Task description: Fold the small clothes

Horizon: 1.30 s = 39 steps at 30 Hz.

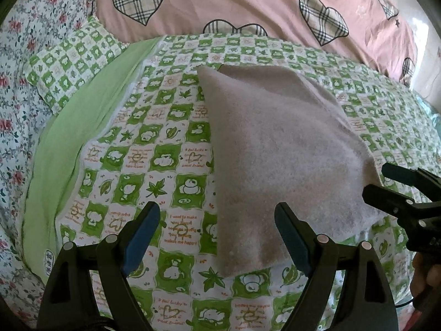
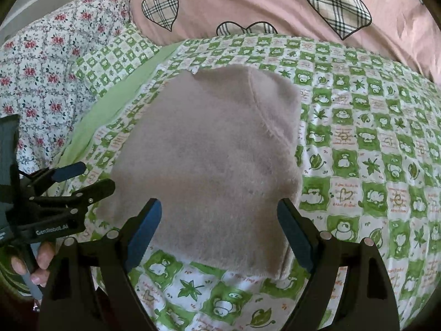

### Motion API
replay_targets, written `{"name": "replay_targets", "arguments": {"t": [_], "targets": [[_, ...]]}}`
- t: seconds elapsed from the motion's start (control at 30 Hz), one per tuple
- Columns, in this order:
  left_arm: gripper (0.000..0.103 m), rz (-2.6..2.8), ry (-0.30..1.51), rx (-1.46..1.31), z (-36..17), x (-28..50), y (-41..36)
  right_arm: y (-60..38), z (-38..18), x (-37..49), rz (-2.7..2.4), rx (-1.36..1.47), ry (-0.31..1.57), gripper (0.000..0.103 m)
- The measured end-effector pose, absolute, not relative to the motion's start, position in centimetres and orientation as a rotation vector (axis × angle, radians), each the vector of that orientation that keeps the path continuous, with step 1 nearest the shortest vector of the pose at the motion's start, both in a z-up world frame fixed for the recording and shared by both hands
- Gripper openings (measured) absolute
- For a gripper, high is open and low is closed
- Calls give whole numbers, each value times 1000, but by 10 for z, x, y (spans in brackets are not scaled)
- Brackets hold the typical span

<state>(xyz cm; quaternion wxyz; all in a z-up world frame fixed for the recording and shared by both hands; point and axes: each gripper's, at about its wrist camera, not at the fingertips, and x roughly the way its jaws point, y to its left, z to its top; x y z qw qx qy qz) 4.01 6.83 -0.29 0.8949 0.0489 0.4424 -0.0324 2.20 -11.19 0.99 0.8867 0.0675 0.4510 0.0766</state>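
both claws [image 1: 217, 237] [image 2: 219, 234] agape over garment [image 2: 204, 165]

a green-and-white checked bedsheet [image 1: 154, 165] printed with little bears, maple leaves and orange writing covered the bed. a plain light-green band [image 1: 80, 127] ran along its left side. beyond it lay a pink quilt [image 2: 248, 2] with plaid hearts, touching the sheet's far edge, and a red-flowered white cloth [image 2: 49, 63] sat at the left.
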Motion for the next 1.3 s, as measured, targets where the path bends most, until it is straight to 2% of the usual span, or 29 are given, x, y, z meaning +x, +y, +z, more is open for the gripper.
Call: {"name": "replay_targets", "arguments": {"t": [1.3], "targets": [[86,-62,916,117,2,63,51,-130,5,54,168,179,955,86]]}}
